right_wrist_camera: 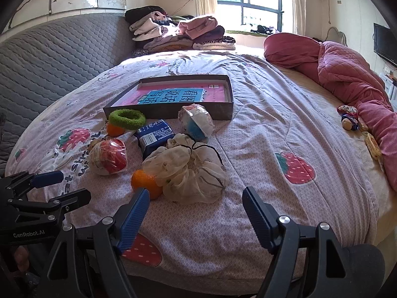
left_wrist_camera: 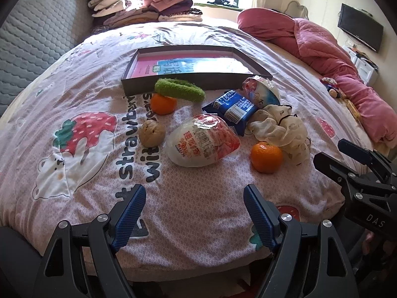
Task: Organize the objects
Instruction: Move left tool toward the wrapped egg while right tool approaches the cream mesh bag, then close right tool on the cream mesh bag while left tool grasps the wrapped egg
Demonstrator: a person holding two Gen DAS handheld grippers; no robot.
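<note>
A shallow dark box (left_wrist_camera: 198, 80) (right_wrist_camera: 171, 113) with a pink and blue book in it lies mid-bed. Before it lie a green fuzzy ring (left_wrist_camera: 180, 90) (right_wrist_camera: 127, 118), two oranges (left_wrist_camera: 163, 103) (left_wrist_camera: 266, 157), a brown walnut-like ball (left_wrist_camera: 151, 133), a red and white packet (left_wrist_camera: 203, 144) (right_wrist_camera: 108, 160), a blue packet (left_wrist_camera: 232, 108) (right_wrist_camera: 155, 136), a white and blue packet (left_wrist_camera: 261, 92) (right_wrist_camera: 196, 121) and a cream scrunchie (left_wrist_camera: 282, 129) (right_wrist_camera: 188, 171). My left gripper (left_wrist_camera: 196, 203) (right_wrist_camera: 67, 186) is open and empty, short of the red packet. My right gripper (right_wrist_camera: 196, 196) (left_wrist_camera: 330, 152) is open and empty near the scrunchie and the near orange (right_wrist_camera: 145, 183).
The strawberry-print bedspread (left_wrist_camera: 74, 173) covers a bed with a grey quilted headboard (right_wrist_camera: 49, 57). Folded clothes (right_wrist_camera: 178, 34) are stacked at the far side. A pink quilt (right_wrist_camera: 347, 74) and a small doll (right_wrist_camera: 348, 119) lie along the right edge. A TV (left_wrist_camera: 359, 29) hangs on the wall.
</note>
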